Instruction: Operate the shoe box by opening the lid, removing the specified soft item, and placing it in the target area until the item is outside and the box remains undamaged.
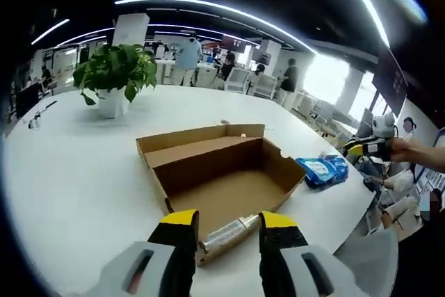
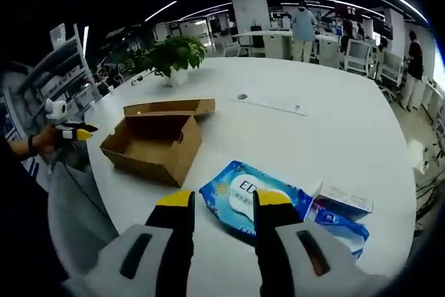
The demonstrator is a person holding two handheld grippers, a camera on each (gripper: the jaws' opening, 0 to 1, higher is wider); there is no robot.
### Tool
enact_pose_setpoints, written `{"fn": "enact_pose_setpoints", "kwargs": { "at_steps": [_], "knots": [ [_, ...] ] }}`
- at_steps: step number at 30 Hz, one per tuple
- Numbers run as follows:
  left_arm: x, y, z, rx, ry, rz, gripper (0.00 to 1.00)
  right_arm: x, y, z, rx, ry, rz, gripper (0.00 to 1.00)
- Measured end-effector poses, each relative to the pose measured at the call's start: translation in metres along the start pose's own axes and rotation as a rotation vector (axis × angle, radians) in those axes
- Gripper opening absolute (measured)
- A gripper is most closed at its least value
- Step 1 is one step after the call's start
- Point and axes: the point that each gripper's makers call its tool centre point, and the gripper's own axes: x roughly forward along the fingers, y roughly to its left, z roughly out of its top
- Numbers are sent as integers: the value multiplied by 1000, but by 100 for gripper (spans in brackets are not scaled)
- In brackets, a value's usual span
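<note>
A: Start with the left gripper view. What are the jaws doing?

B: The left gripper [image 1: 228, 226] rises from six o'clock with its yellow-tipped jaws set apart, nothing clamped between them. Seen through the gap is a silvery wrapped item [image 1: 228, 233] lying against the near wall of the shoe box [image 1: 221, 172]. Whether the tips touch the cardboard I cannot tell.

A: And the box itself?

B: Open, brown cardboard, lid folded back towards twelve o'clock, sitting on the white table [image 1: 76, 172]. At three o'clock from the box, near the table edge, lies a blue wipes pack [image 1: 321, 170]. Further out at three o'clock the right gripper [image 1: 367, 147] is seen in a hand. A potted plant [image 1: 115, 78] stands at ten o'clock.

A: Now the right gripper view.

B: The right gripper [image 2: 217, 205] comes up from six o'clock, jaws spread, holding nothing. They hover over the near end of the blue wipes pack [image 2: 254, 199]; contact I cannot judge. Just beside the pack at four o'clock lies a small blue-and-white carton [image 2: 345, 203].

A: The box there?

B: The shoe box [image 2: 156, 142] sits at ten o'clock, lid open, apart from the pack. The left gripper [image 2: 73, 130] shows at nine o'clock beyond the table edge.
</note>
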Motion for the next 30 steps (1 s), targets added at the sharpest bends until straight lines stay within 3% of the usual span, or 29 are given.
{"fn": "enact_pose_setpoints", "kwargs": {
  "at_steps": [13,23,30],
  "knots": [
    [34,4,12,100,60,-81,34,-6,37,-25,25,22,23,31],
    [62,-1,-3,231,213,-197,34,-14,67,-55,77,34,20,30],
    [82,-4,-9,346,275,-266,34,-21,83,-55,110,9,8,29]
  ]
}}
